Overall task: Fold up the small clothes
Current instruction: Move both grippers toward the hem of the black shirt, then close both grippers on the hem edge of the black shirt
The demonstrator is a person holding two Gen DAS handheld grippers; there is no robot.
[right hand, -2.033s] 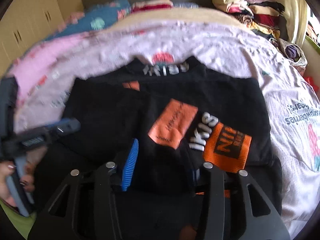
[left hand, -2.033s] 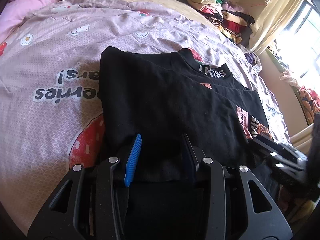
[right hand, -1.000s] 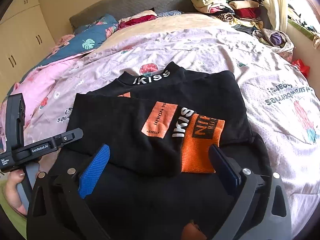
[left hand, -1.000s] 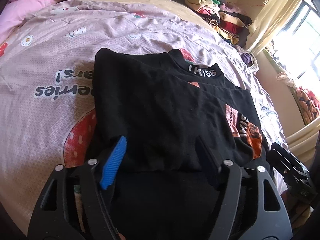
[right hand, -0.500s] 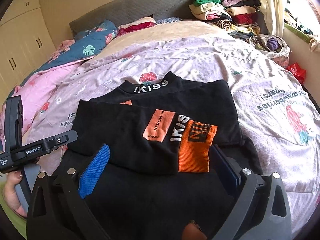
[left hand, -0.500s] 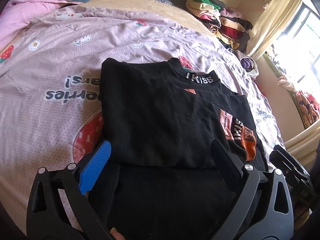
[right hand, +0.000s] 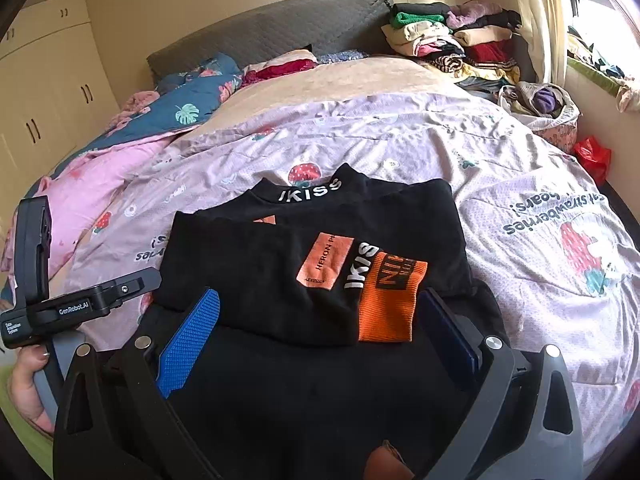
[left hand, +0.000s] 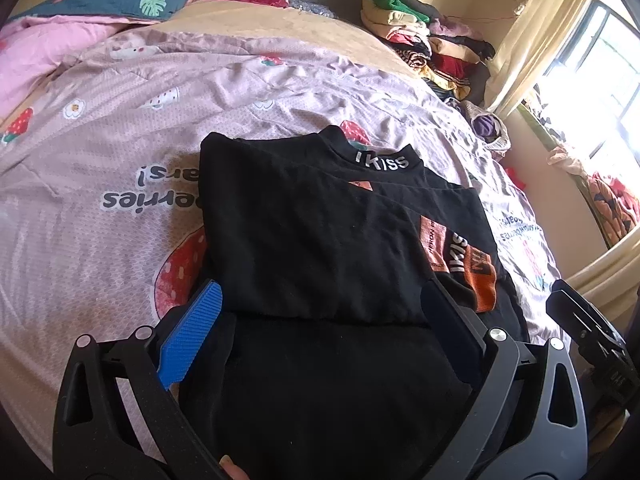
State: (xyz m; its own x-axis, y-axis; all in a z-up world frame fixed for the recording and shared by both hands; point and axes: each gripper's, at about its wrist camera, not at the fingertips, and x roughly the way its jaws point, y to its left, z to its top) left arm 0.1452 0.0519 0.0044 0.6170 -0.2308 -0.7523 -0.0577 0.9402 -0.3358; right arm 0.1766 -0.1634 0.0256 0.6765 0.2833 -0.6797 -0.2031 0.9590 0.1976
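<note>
A black top (right hand: pixel 280 280) is laid folded on the pink bedspread (right hand: pixel 500 168), its collar (lettered in white) turned toward the headboard (right hand: pixel 260 36). An orange cuff (right hand: pixel 390 300) rests on the top's near right part. The left claw (left hand: pixel 320 328) is held wide above the top's near edge, nothing gripped. The right claw (right hand: pixel 320 332) is likewise spread wide and empty over the same edge. A clothes pile (right hand: pixel 452 40) is stacked beyond the top, by the headboard

Black top (right hand: pixel 280 280) matt knit cloth; bedspread (left hand: pixel 120 152) soft textured cloth; headboard (right hand: pixel 260 36) quilted grey fabric
</note>
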